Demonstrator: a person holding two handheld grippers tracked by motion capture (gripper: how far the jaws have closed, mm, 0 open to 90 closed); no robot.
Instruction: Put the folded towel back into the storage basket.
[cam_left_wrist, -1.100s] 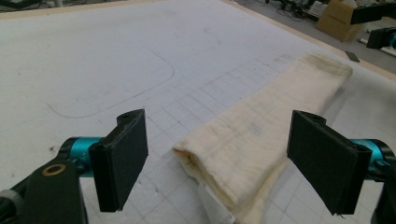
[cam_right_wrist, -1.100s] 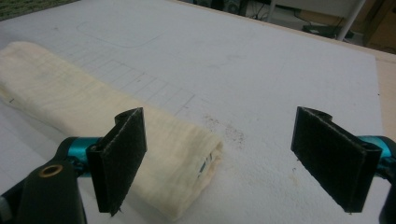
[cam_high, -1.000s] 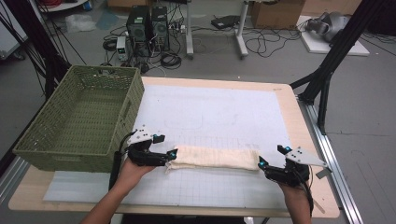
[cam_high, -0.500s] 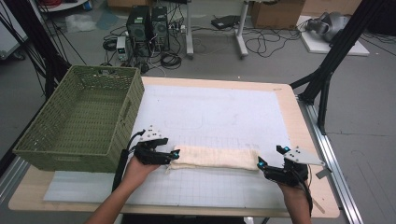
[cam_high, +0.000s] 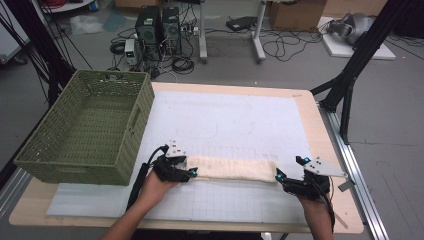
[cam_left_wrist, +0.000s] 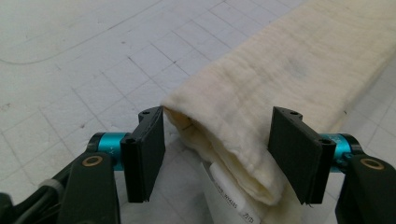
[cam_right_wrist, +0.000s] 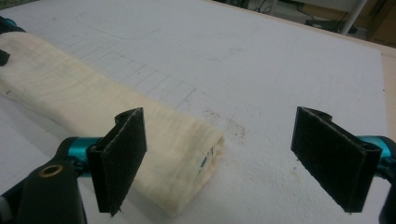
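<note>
Cloth (cam_high: 232, 168) between left tongs (cam_left_wrist: 215, 154), closing, beside right tongs (cam_right_wrist: 233, 158)

The cloth's (cam_left_wrist: 261, 88) small label (cam_left_wrist: 227, 189) print is too blurred to read.

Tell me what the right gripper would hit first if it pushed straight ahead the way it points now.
Probably the folded cream cloth: its near end already lies between the open jaws of the right gripper, toward the left jaw. Past it there is bare white mat.

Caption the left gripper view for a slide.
Left gripper jaws closing around the end of a folded cream cloth on the gridded white mat, not yet pressing it.
</note>
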